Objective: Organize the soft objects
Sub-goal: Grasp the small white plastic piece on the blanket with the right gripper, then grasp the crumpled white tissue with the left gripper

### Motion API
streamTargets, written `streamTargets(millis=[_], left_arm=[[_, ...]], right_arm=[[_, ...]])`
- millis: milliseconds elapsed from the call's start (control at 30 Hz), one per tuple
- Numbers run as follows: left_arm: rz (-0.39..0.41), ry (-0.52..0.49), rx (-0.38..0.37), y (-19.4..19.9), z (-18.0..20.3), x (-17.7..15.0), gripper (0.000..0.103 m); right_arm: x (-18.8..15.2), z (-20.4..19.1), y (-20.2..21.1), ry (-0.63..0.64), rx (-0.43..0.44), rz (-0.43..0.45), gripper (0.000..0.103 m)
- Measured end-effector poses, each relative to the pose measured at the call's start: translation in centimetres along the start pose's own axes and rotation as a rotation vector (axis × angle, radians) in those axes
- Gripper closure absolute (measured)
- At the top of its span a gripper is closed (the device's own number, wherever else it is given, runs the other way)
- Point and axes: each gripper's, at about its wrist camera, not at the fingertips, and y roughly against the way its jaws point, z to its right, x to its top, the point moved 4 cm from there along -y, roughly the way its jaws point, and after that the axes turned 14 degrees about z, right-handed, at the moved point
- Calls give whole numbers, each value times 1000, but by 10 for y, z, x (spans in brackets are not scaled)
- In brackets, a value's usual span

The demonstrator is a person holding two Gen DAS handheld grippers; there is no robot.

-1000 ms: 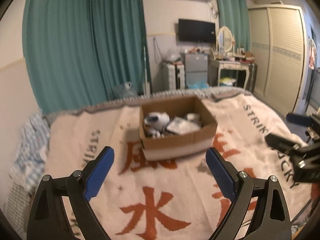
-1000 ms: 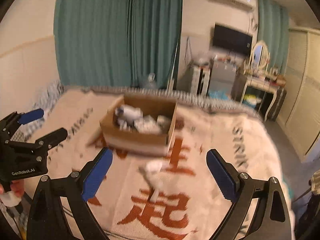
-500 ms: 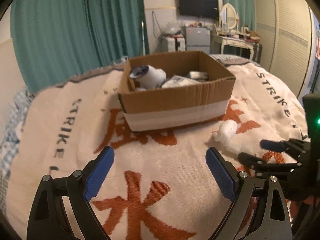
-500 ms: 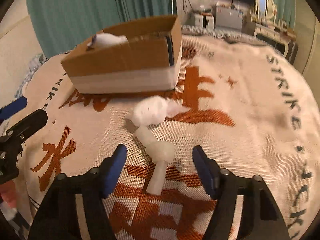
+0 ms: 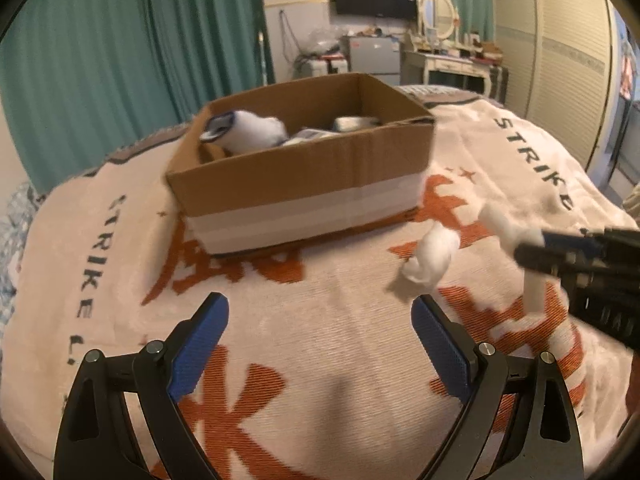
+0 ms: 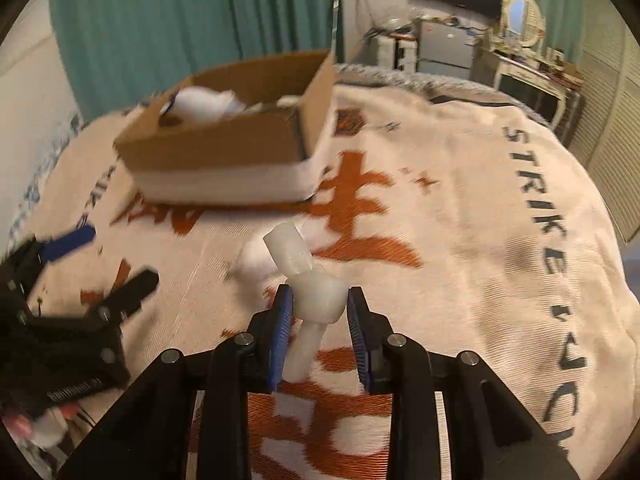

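A cardboard box [image 5: 304,184] with white soft items inside stands on the blanket; it also shows in the right wrist view [image 6: 224,148]. My right gripper [image 6: 320,312] is shut on a long white knotted soft object [image 6: 316,292], lifted slightly off the blanket; it shows in the left wrist view [image 5: 508,232]. A white fluffy ball [image 5: 432,256] lies in front of the box, partly hidden behind the knotted object in the right wrist view [image 6: 256,260]. My left gripper [image 5: 320,344] is open and empty, low over the blanket, left of the ball.
The bed is covered by a cream blanket [image 5: 120,280] with orange characters and black letters. Teal curtains [image 5: 120,60] hang behind. A dresser, a wardrobe and a TV stand at the far right of the room.
My right gripper has closed around the white knotted object and raised it a little. My left gripper has moved slightly closer to the box and stays open.
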Motion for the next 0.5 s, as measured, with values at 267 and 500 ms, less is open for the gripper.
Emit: streamTargets(millis=[267,500], left_arm=[[-62,-7,-127,-29,52,-2,9],[-83,-57,-160,-62,84,-3,11]], right_arm=[[17,40,-3,-53,-68,35,75],[9,68,-13,-115,-109,22,75]])
